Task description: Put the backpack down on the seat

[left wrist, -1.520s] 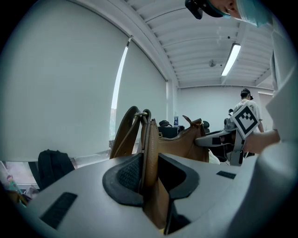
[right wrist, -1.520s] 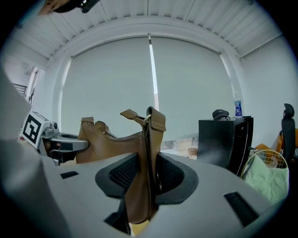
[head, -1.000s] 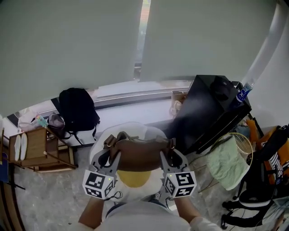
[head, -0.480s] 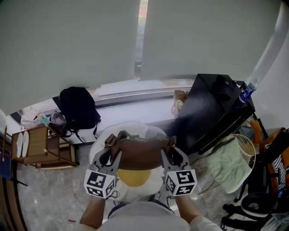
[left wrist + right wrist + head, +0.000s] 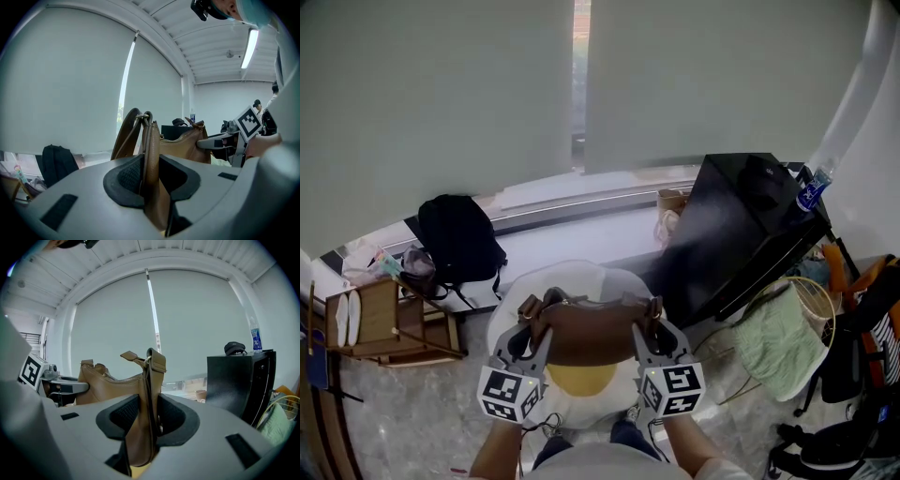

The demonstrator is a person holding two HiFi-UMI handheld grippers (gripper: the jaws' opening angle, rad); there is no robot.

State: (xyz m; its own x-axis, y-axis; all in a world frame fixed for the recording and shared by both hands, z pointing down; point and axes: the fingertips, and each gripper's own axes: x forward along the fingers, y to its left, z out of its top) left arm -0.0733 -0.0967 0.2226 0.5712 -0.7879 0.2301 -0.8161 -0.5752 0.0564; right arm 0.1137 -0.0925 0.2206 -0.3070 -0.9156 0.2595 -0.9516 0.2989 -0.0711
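- You hold a brown leather bag [image 5: 586, 330] level between both grippers, just in front of your body.
- Your left gripper [image 5: 526, 334] has its jaws clamped on the bag's left end. The leather and the base of the strap are pinched between the black pads.
- Your right gripper [image 5: 651, 328] is clamped the same way on the bag's right end, where the strap joins through a metal ring.
- The bag sits directly over a white round seat [image 5: 581, 274], and a yellow cushion [image 5: 577, 378] shows just below it. Whether the bag touches the seat cannot be told.
- A black fabric backpack [image 5: 459, 239] leans against the window ledge, well off to your left.
- A small wooden stool [image 5: 389, 323] stands near that backpack, on the pale floor.
- A black cabinet [image 5: 741, 225] stands to your right, tilted in the head view. A black cap [image 5: 764, 178] and a clear water bottle with a blue label [image 5: 811, 190] rest on top of it.
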